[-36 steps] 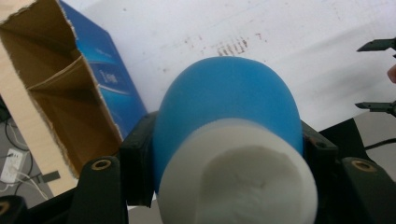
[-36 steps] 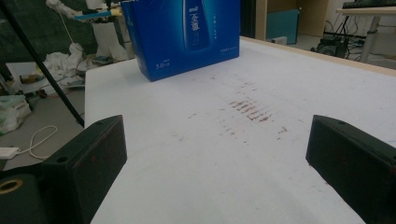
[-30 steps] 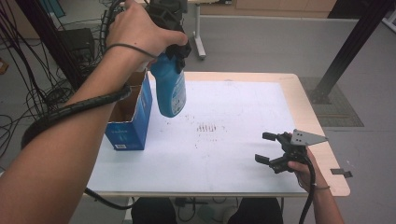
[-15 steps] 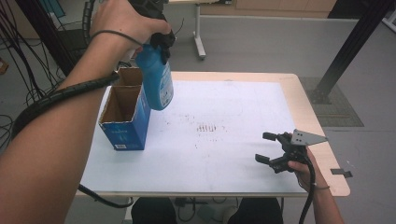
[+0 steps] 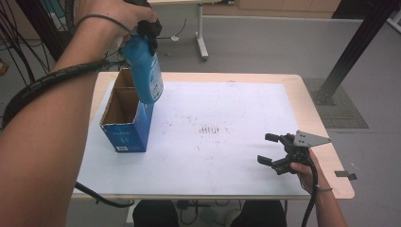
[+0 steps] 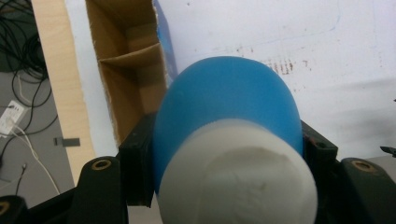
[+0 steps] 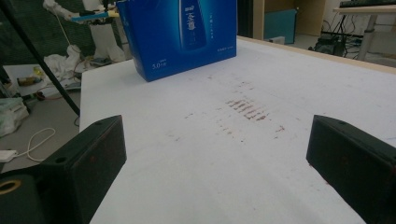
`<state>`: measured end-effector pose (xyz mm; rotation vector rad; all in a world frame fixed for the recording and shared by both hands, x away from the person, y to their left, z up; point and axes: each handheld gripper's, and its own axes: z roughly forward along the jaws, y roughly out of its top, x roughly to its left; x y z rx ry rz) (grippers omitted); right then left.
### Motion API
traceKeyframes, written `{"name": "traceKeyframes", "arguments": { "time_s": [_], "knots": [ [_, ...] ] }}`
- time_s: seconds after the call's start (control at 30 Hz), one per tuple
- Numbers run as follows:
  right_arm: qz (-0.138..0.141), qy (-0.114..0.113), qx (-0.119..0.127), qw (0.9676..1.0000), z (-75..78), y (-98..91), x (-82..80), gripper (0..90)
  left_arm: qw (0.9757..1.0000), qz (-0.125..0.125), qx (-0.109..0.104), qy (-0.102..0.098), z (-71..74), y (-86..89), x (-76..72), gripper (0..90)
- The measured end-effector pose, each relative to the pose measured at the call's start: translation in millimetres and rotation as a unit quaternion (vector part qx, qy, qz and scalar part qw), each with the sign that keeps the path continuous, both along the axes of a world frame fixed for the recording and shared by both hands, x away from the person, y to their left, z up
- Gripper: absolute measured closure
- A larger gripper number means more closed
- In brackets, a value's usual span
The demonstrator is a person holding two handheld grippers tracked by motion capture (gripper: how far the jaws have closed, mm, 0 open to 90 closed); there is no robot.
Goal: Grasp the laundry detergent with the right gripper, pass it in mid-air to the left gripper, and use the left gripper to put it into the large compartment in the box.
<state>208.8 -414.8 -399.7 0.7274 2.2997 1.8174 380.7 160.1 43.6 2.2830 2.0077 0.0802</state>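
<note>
A blue bottle (image 5: 145, 71) with a white cap (image 6: 238, 177) hangs in the air, tilted, just above the right rim of an open blue carton (image 5: 126, 124). My left gripper (image 5: 144, 26) is shut on the bottle's upper part, its black jaws pressed on both sides of the blue bottle (image 6: 227, 107). Below it the carton (image 6: 126, 65) shows a cardboard divider and two compartments. My right gripper (image 5: 270, 149) rests near the table's front right edge, open with nothing between its jaws. It faces the carton (image 7: 180, 32) across the white sheet.
The white sheet (image 5: 222, 99) covers a wooden table (image 5: 312, 101) and bears brown smudges (image 5: 210, 129) at its middle. Cables (image 5: 28, 47) lie on the floor at left. A black post (image 5: 352, 52) stands at the right rear, and another table's leg (image 5: 202, 33) behind.
My left gripper has carried the bottle leftward and a little higher, from beside the carton's right side to above its open top. The right gripper has stayed put.
</note>
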Motion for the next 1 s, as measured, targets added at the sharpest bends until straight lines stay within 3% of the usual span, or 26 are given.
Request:
{"name": "traceKeyframes", "arguments": {
  "time_s": [0.43, 0.67, 1.0],
  "knots": [
    [-0.001, 0.006, -0.001, 1.0000, -2.8, 0.9, 1.5, 4.9, 0.9992, 0.039, 0.002, 0.005, -1.2, 26.8, 9.4, 37.7],
    [0.001, 0.008, -0.001, 1.0000, -4.1, 4.5, 2.8, 4.9, 0.9975, 0.069, -0.011, 0.013, -5.5, 51.1, 14.3, 37.7],
    [0.001, 0.010, -0.003, 0.9999, -3.9, 7.5, 3.7, 5.0, 0.9950, 0.099, -0.005, 0.010, -6.3, 70.0, 15.5, 37.7]
  ]
}}
